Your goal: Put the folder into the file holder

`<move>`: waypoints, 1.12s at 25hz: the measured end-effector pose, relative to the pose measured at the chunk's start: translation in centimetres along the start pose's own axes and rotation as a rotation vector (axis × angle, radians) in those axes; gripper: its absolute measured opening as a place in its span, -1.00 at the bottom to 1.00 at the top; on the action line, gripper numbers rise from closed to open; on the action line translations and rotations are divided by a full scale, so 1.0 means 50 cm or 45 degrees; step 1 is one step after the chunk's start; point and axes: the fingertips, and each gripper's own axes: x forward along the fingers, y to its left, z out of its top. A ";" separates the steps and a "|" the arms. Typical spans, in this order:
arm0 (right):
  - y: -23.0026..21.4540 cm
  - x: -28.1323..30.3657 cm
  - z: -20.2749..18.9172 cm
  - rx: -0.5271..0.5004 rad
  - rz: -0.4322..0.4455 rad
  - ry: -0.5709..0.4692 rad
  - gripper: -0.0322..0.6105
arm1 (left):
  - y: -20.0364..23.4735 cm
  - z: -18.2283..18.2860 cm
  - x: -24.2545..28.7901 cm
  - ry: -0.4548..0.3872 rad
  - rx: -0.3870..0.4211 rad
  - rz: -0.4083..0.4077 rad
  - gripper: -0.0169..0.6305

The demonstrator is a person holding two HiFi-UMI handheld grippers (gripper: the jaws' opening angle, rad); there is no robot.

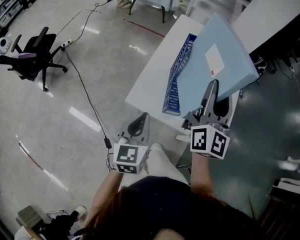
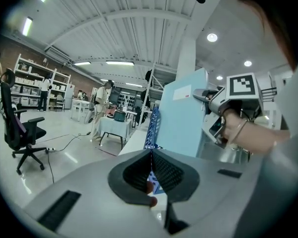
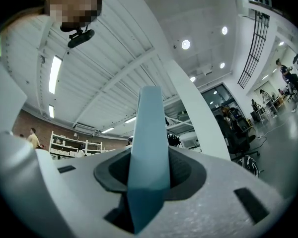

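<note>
**Item:** folder. Pale blue, stiff and flat, with a plain narrow edge. A white label with a small red mark sits on the broad face. No papers show.

**Place:** in the air over the bench, at 1 o'clock from the person in the head view. It is tilted, with its near edge toward the person. It is not yet in the file holder. The folder's left edge lies just beside or over the holder's top; I cannot tell whether they touch.

**Held by:** right claw, clenched on the folder's near edge, which runs straight up between both jaws in the right gripper view.

**Spare:** left claw, jaws closed on nothing. It is off the bench's near edge, at 7 o'clock from the holder.

**Receiver:** the file holder is dark blue with perforated walls. It stands on the bench at 9 o'clock from the folder. Its dividers are not clear from here.

**Step in hand, as I judge it:** bringing the folder to the holder's open top.

**Handling notes:**
- Turn the folder upright, narrow edge down.
- Line it up along a slot, then lower it slowly.
- The grip is at one edge only, so the far end is likely to swing; keep the wrist steady.
- The holder looks light and could slide or tip if a wall is struck; the spare claw could brace it.
- Let go only once the folder's bottom rests inside.
</note>
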 end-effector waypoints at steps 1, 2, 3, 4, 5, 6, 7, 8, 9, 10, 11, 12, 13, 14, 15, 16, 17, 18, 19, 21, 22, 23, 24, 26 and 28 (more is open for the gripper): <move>0.003 0.003 -0.002 -0.006 0.000 -0.004 -0.44 | 0.000 -0.002 0.002 0.004 -0.002 0.000 -0.93; 0.007 0.005 -0.005 -0.015 0.000 -0.010 -0.44 | 0.001 -0.004 0.003 0.007 -0.004 0.000 -0.93; 0.011 0.007 -0.007 -0.027 0.001 -0.018 -0.44 | 0.002 -0.006 0.003 0.009 -0.007 0.001 -0.93; 0.015 0.009 -0.008 -0.039 0.003 -0.026 -0.44 | 0.003 -0.008 0.005 0.012 -0.009 0.002 -0.93; 0.018 0.011 -0.010 -0.050 0.004 -0.034 -0.44 | 0.005 -0.009 0.006 0.015 -0.011 0.004 -0.93; 0.021 0.014 -0.013 -0.060 0.005 -0.041 -0.44 | 0.007 -0.010 0.007 0.018 -0.012 0.007 -0.93; 0.025 0.017 -0.015 -0.068 0.004 -0.047 -0.44 | 0.009 -0.012 0.009 0.022 -0.014 0.009 -0.93; 0.028 0.019 -0.018 -0.076 0.003 -0.053 -0.44 | 0.011 -0.015 0.009 0.026 -0.016 0.011 -0.93; 0.032 0.020 -0.020 -0.085 0.003 -0.059 -0.44 | 0.012 -0.018 0.008 0.030 -0.018 0.013 -0.93; 0.036 0.020 -0.022 -0.093 0.005 -0.065 -0.44 | 0.014 -0.021 0.008 0.033 -0.020 0.016 -0.93; 0.039 0.020 -0.025 -0.101 0.008 -0.071 -0.44 | 0.015 -0.023 0.007 0.036 -0.023 0.018 -0.93; 0.042 0.021 -0.027 -0.109 0.012 -0.077 -0.44 | 0.016 -0.025 0.008 0.040 -0.026 0.021 -0.93; 0.044 0.022 -0.029 -0.115 0.016 -0.083 -0.44 | 0.017 -0.027 0.009 0.044 -0.028 0.023 -0.93; 0.046 0.023 -0.031 -0.120 0.019 -0.088 -0.44 | 0.018 -0.029 0.010 0.047 -0.030 0.025 -0.93; 0.049 0.024 -0.033 -0.122 0.020 -0.093 -0.44 | 0.018 -0.031 0.011 0.052 -0.033 0.026 -0.93; 0.051 0.025 -0.035 -0.124 0.021 -0.098 -0.44 | 0.019 -0.034 0.011 0.056 -0.036 0.027 -0.93; 0.053 0.025 -0.038 -0.126 0.021 -0.101 -0.44 | 0.019 -0.037 0.012 0.061 -0.039 0.027 -0.93; 0.054 0.026 -0.041 -0.129 0.021 -0.105 -0.44 | 0.019 -0.041 0.013 0.067 -0.041 0.026 -0.93; 0.055 0.026 -0.043 -0.132 0.020 -0.109 -0.44 | 0.018 -0.046 0.014 0.072 -0.043 0.026 -0.93; 0.056 0.027 -0.048 -0.139 0.018 -0.117 -0.44 | 0.015 -0.053 0.015 0.081 -0.048 0.026 -0.93; 0.056 0.027 -0.049 -0.142 0.016 -0.121 -0.44 | 0.013 -0.057 0.016 0.085 -0.051 0.026 -0.93; 0.056 0.027 -0.051 -0.147 0.015 -0.126 -0.44 | 0.010 -0.060 0.016 0.090 -0.054 0.026 -0.93; 0.056 0.027 -0.052 -0.153 0.016 -0.130 -0.44 | 0.006 -0.063 0.017 0.099 -0.060 0.026 -0.93; 0.058 0.026 -0.054 -0.168 0.023 -0.140 -0.44 | -0.002 -0.068 0.018 0.118 -0.073 0.028 -0.93; 0.061 0.025 -0.055 -0.180 0.030 -0.155 -0.44 | -0.002 -0.076 0.020 0.110 -0.072 0.034 -0.93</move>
